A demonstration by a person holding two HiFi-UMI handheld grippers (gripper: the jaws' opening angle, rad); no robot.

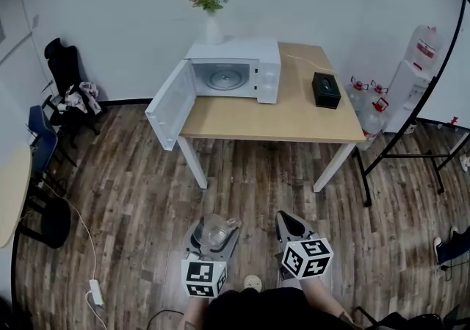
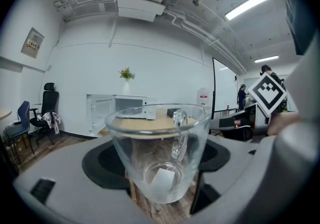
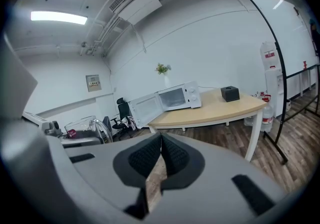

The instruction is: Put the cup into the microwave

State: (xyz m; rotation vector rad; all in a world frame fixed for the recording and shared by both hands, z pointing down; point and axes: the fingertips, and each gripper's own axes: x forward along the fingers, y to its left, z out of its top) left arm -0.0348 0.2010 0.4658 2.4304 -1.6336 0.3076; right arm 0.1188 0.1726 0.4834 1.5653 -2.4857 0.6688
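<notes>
left gripper point(image 2: 160, 163) clamped on cup point(image 2: 150, 133) walls | right gripper point(image 3: 159, 160) pinched together, empty | cup likely light, rigid, slick, breakable: grip body below rim | microwave point(image 1: 233, 53) door open

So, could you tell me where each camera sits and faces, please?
Head view: on the head, steeply down at table and open microwave; left gripper, right gripper below.
Left gripper view: on that gripper, along jaws shut on the cup, toward microwave.
Right gripper view: on that gripper, along shut empty jaws, toward table.
All show the microwave.
</notes>
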